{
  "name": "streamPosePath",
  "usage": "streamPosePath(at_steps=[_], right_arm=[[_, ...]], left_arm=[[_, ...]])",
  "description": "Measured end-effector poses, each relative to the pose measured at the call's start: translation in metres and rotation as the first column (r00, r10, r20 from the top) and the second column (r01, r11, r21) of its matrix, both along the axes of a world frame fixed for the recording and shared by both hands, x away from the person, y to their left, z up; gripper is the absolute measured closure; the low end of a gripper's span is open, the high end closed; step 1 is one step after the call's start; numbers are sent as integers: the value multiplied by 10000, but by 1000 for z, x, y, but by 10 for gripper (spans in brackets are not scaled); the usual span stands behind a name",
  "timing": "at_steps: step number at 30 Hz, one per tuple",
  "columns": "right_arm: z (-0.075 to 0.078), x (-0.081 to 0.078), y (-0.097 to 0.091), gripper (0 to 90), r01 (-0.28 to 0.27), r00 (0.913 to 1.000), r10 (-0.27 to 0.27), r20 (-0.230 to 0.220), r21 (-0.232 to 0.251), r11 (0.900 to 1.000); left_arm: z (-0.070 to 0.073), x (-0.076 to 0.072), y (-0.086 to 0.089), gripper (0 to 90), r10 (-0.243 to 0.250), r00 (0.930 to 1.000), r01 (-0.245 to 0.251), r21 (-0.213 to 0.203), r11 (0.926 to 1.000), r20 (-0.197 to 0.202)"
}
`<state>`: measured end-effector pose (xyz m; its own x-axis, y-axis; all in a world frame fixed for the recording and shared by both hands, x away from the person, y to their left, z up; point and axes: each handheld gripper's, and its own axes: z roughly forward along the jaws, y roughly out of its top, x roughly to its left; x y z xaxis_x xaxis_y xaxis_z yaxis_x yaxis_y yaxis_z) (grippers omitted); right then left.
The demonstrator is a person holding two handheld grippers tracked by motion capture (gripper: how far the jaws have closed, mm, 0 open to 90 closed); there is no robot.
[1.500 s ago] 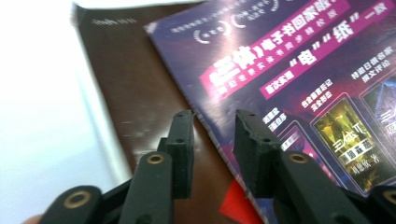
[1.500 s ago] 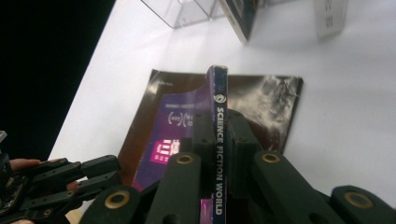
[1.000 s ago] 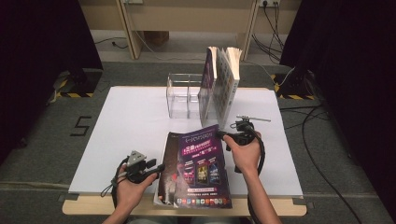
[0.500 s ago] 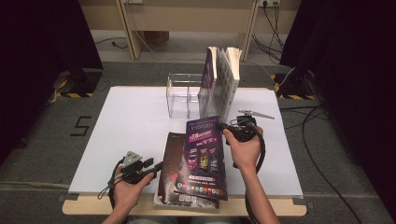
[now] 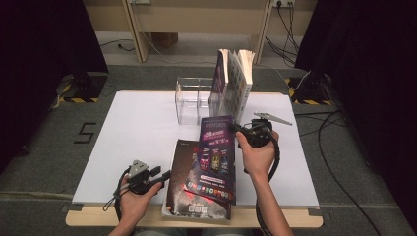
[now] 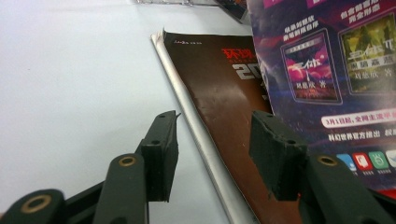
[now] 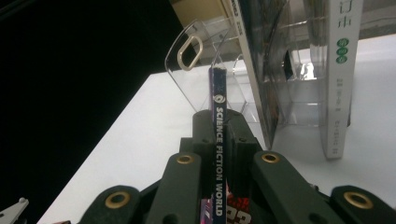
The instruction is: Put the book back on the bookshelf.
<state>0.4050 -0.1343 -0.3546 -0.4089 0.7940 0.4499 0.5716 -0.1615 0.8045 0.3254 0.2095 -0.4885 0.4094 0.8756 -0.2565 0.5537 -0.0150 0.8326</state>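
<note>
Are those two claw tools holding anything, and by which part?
The right gripper pinches the purple magazine by its spine edge; the left gripper is open, holding nothing.

High view looks forward and down over my table (image 5: 147,128); my gripper views sit close, sharing with it the purple magazine (image 5: 216,157) and clear rack (image 5: 189,101).

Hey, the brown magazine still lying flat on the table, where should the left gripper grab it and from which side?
Likely the silvery spine edge of the brown magazine, approached from its open left side. That edge juts clear of the purple magazine the right gripper lifts, and the left gripper already straddles it with jaws open. It lies flat, so a jaw must slip underneath.
</note>
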Motion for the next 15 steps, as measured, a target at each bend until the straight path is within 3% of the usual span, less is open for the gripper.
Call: streamPosePath(at_steps=[15], right_arm=[[13, 0, 4, 850, 296, 9969, -301, 723, 73, 9995]], left_arm=[[0, 0, 0, 515, -7, 10000, 7, -6, 10000, 17]])
